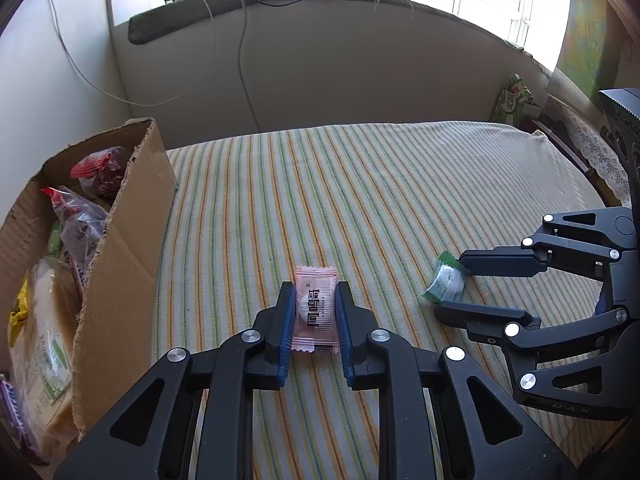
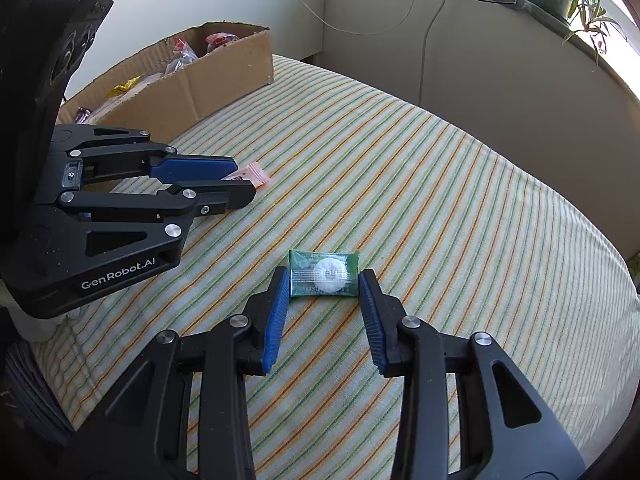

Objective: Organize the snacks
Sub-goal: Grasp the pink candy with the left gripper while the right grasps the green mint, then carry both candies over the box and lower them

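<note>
A pink wrapped snack [image 1: 314, 314] lies on the striped cloth [image 1: 360, 184], and my left gripper [image 1: 315, 286] is shut on it, blue pads pressing both long sides. In the right wrist view that gripper [image 2: 245, 179] shows at left with a pink corner [image 2: 256, 172] sticking out past its tips. A green wrapped snack [image 2: 308, 280] with a white round piece inside sits between the pads of my right gripper [image 2: 324, 272], which touch both its short ends. The left wrist view shows the same grip [image 1: 450, 285] at the right.
An open cardboard box [image 1: 132, 184] holding several bagged snacks stands at the left edge of the cloth, also in the right wrist view [image 2: 224, 76]. A wall with hanging cables and a windowsill with plants lie behind. The cloth's far edge drops off at the right.
</note>
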`<move>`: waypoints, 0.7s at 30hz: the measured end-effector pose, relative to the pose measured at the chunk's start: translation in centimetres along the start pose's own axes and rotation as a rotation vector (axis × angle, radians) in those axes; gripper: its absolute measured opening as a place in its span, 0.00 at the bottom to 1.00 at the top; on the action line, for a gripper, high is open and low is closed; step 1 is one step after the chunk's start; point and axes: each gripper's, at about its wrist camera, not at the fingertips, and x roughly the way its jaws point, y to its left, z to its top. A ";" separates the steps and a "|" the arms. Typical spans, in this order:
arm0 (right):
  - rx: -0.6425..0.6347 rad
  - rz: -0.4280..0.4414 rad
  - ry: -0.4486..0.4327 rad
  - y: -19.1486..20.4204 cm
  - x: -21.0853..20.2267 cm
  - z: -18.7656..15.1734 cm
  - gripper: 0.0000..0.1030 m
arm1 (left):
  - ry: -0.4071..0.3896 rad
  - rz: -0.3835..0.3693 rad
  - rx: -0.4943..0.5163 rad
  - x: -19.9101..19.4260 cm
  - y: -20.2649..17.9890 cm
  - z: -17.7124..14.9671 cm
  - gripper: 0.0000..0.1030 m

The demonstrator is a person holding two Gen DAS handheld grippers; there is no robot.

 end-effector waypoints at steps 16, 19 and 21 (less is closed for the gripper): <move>0.012 -0.024 -0.080 0.3 -3.2 1.7 0.35 | -0.159 -0.012 -0.041 -5.7 1.3 1.1 0.18; 0.003 -0.022 -0.100 0.9 -3.8 2.5 0.35 | -0.198 0.005 -0.056 -7.0 2.3 1.3 0.18; -0.003 -0.018 -0.113 1.3 -4.1 3.2 0.35 | -0.220 0.014 -0.073 -7.8 3.0 1.4 0.18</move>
